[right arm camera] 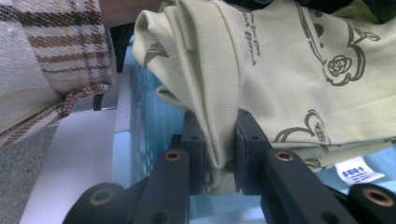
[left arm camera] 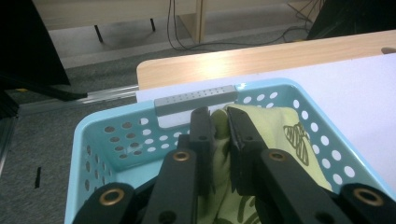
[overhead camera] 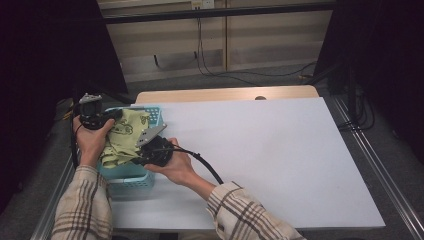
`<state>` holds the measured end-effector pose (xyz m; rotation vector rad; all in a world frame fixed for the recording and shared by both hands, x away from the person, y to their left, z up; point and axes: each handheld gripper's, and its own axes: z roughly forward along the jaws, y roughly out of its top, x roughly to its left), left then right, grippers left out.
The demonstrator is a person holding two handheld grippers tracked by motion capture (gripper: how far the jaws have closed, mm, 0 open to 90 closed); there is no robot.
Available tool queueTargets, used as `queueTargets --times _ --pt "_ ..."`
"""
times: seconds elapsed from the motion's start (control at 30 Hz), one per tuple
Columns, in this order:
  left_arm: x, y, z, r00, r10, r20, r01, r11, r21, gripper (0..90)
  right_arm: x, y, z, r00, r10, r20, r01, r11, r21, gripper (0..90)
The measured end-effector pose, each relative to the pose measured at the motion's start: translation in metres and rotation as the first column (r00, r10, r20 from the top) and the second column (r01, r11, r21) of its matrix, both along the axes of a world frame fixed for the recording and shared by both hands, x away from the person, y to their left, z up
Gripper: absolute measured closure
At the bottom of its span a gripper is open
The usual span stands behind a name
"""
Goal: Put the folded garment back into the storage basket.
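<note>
A pale green cloth with dark printed drawings lies folded over a light blue perforated basket at the table's left edge. My left gripper is shut on the cloth's far end. In the left gripper view the jaws pinch a green fold just inside the basket's far wall. My right gripper is shut on the near end. In the right gripper view a thick fold of the cloth sits between the jaws, with a white label at the lower right.
A white board covers the table, whose wooden edge shows at the back. Black cables run over the floor behind. A plaid sleeve is close on the left in the right gripper view. A grey handle tops the basket's far rim.
</note>
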<state>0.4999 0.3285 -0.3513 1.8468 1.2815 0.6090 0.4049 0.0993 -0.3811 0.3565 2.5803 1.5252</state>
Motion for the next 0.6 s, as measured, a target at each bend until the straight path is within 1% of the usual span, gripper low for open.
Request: queueTargets --times 0.03,0.1,0.13,0.2,0.23,0.33,0.37,0.4,0.43,0.47,0.6 --pt "0.002 0.000 -0.002 0.9999 0.002 -0.011 -0.002 1.0000 -0.001 81.8 0.002 -0.001 -0.001 0.9999 -0.007 -0.008 0.007 1.000 0.000 76.7" --pt "0.002 0.001 -0.003 0.9999 0.004 -0.012 -0.004 1.0000 -0.004 81.8 0.003 -0.001 -0.003 0.9998 -0.012 -0.015 0.012 1.000 -0.001 76.6" --pt "0.003 0.000 -0.005 0.9997 0.006 -0.022 -0.006 0.9999 -0.009 81.8 0.004 -0.001 -0.004 0.9999 -0.010 -0.011 0.010 1.000 -0.003 76.7" --pt "0.004 0.000 -0.005 0.9998 0.007 -0.019 -0.007 0.9999 -0.009 81.8 0.005 -0.001 -0.005 0.9999 -0.010 -0.013 0.010 1.000 -0.004 76.7" --pt "0.004 0.000 -0.006 0.9997 0.009 -0.023 -0.009 1.0000 -0.001 81.8 0.005 -0.001 -0.005 0.9999 -0.010 -0.013 0.010 1.000 -0.004 76.7" --pt "0.005 0.000 -0.010 0.9993 0.002 -0.036 -0.003 1.0000 -0.006 81.7 0.007 0.001 -0.008 0.9999 -0.007 -0.015 0.007 1.000 -0.015 76.7" --pt "0.005 0.000 -0.011 0.9993 0.001 -0.037 -0.001 1.0000 -0.005 81.8 0.006 0.001 -0.009 0.9997 -0.011 -0.020 0.011 1.000 -0.021 76.7" --pt "0.005 0.000 -0.012 0.9993 0.002 -0.038 -0.002 1.0000 0.000 81.8 0.006 0.002 -0.009 0.9998 -0.013 -0.015 0.012 1.000 -0.029 76.7" --pt "0.005 0.000 -0.012 0.9993 0.002 -0.038 -0.002 1.0000 0.000 81.8 0.006 0.002 -0.009 0.9998 -0.013 -0.015 0.012 1.000 -0.029 76.7" --pt "0.005 0.000 -0.014 0.9993 0.001 -0.038 -0.001 1.0000 -0.005 81.8 0.007 0.002 -0.012 0.9997 -0.013 -0.019 0.013 0.999 -0.041 76.6" --pt "0.006 0.001 -0.017 0.9987 0.003 -0.051 -0.003 1.0000 -0.001 81.8 0.008 0.005 -0.014 0.9999 -0.006 -0.014 0.005 0.999 -0.045 76.6"
